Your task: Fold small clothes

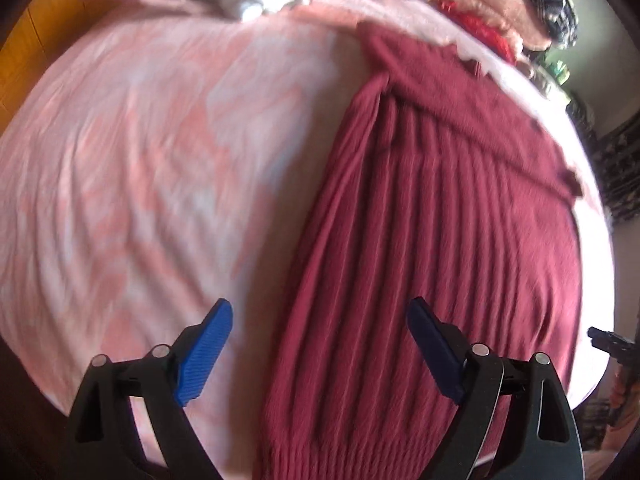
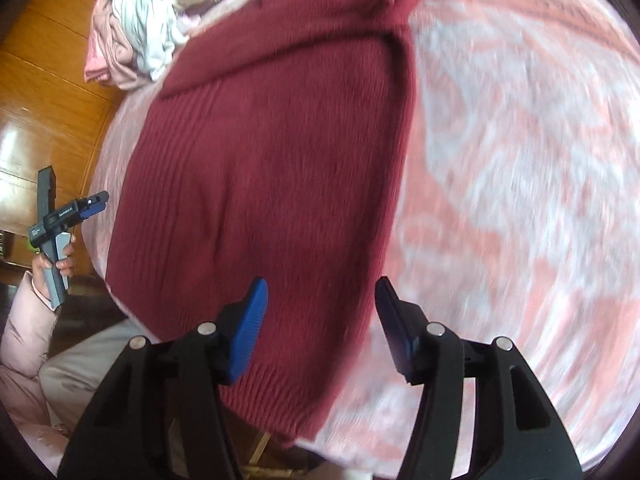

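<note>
- Maroon ribbed sweater (image 2: pixel 264 168): lies spread flat on the pink patterned bedspread (image 2: pixel 520 160), one part folded across its far end; its knit ribs run away from both cameras.
- Right gripper (image 2: pixel 320 312): blue-padded jaws held apart, clamping nothing; it hovers over the sweater's near right edge, left pad above the knit, right pad above the bedspread just beside the garment.
- Left gripper (image 1: pixel 320 344): jaws likewise apart and empty; it straddles the sweater's left edge, right pad over the maroon cloth, left pad over bare bedspread.
- In the right wrist view, the left gripper appears at far left, off the bed's edge, apart from the sweater.
- Heap of pale clothes (image 2: pixel 140 20): at the far corner of the bed, beyond the sweater.
- Wooden floor (image 2: pixel 48 80): beside the bed.
</note>
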Demonstrator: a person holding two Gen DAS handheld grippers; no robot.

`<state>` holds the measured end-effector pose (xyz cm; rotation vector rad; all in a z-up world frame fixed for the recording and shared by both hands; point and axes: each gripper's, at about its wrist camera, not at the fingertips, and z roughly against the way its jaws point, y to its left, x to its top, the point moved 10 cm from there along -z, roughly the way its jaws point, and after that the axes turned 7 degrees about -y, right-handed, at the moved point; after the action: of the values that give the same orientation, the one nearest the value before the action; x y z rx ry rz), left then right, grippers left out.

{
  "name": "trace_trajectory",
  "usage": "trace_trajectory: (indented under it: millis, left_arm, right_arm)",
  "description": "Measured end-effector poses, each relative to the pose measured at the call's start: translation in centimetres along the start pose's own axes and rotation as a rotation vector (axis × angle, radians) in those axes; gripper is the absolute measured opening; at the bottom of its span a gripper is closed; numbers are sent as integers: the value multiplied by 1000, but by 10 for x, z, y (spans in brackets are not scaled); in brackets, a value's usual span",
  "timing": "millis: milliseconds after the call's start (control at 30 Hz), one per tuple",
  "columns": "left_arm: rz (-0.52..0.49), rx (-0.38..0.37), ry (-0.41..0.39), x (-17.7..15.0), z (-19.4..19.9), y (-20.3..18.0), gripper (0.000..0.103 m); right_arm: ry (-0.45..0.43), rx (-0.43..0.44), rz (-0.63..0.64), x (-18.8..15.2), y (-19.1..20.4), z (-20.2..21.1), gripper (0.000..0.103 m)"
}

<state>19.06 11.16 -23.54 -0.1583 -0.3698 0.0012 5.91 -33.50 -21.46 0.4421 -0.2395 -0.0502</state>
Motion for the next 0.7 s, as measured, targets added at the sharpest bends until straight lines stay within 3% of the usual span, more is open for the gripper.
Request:
trace_trajectory:
  millis: [267,400,600,667,700]
  left_arm:
    - [-21,39,58,-53,-3,10,90]
    - [-23,20,109,-71,-13,12,90]
    - [-53,6,118,-77,-21,4,90]
    - [-54,-18,119,-79,-20,-3,87]
    - [-59,-37,119,-82,-19,-7,82]
  right_arm:
    - [85,-95,10,-45,8,-1,65]
    - [145,-27,-47,-72,13,-17,64]
    - [161,-19,-31,-79,35,-38,65]
    - [158,-4,-26,-82,43,-41,60]
    - [161,5,-22,-77,53,-46,51]
